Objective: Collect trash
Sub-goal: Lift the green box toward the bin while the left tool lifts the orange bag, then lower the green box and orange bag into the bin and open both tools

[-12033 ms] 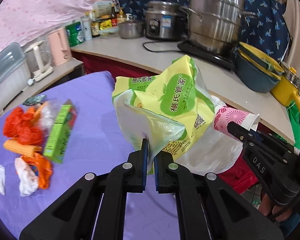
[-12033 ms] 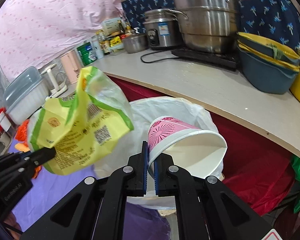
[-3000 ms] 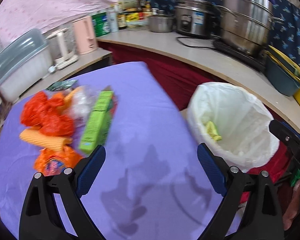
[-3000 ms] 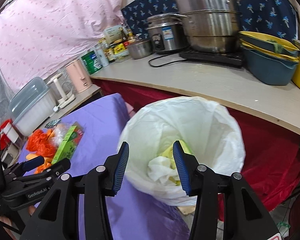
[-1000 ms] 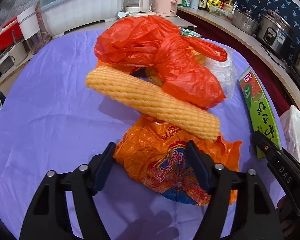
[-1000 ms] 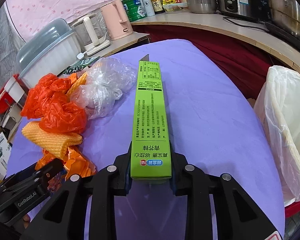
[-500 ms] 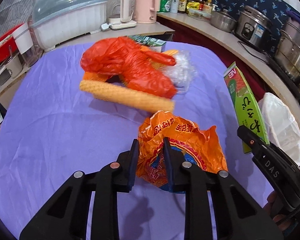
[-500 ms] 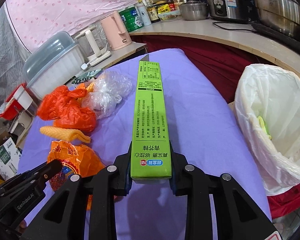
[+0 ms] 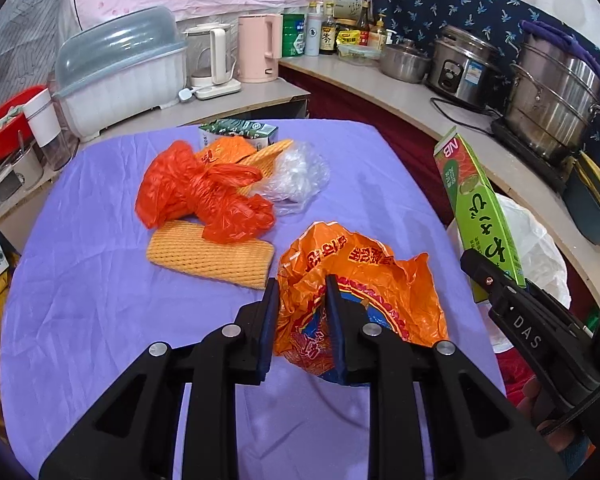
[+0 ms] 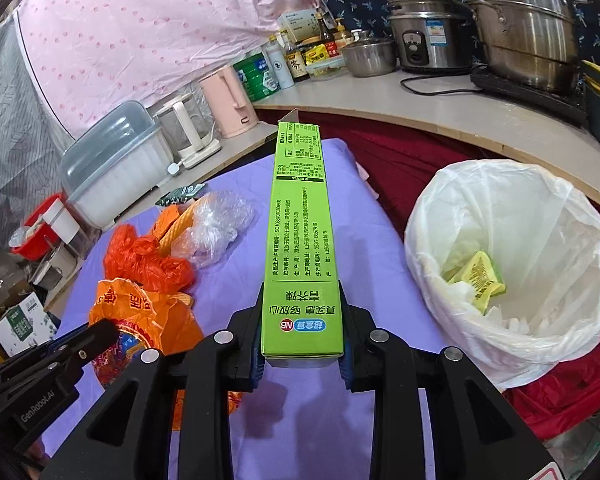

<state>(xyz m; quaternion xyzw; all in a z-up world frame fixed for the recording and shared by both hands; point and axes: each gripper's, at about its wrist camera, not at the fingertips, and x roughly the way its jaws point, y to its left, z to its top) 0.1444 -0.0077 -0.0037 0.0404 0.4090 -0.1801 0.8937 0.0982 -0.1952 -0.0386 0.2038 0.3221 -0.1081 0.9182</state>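
Both loads look ready for the lined bin [image 10: 512, 248], which sits right of the right gripper [image 10: 302, 322]; its jaws clamp the green box [image 10: 300, 240] by its near end. The left gripper [image 9: 300, 320] pinches the orange wrapper [image 9: 364, 280] between nearly closed jaws. Carry both over the rim before opening, tipping the long box end-first.

A pink kettle [image 9: 257, 48] is standing on the counter [image 9: 400, 96] beside a clear-jug kettle [image 9: 210, 62], and a white dish box with a grey domed lid [image 9: 120, 70] is sitting further along the same edge. Bottles and a green tin [image 9: 293, 35] are crowding the back corner. A steel bowl [image 10: 370, 57], a rice cooker [image 10: 426, 36] and a tall steel steamer [image 10: 524, 20] are lining the counter's far edge, under a pink dotted curtain [image 10: 140, 28].
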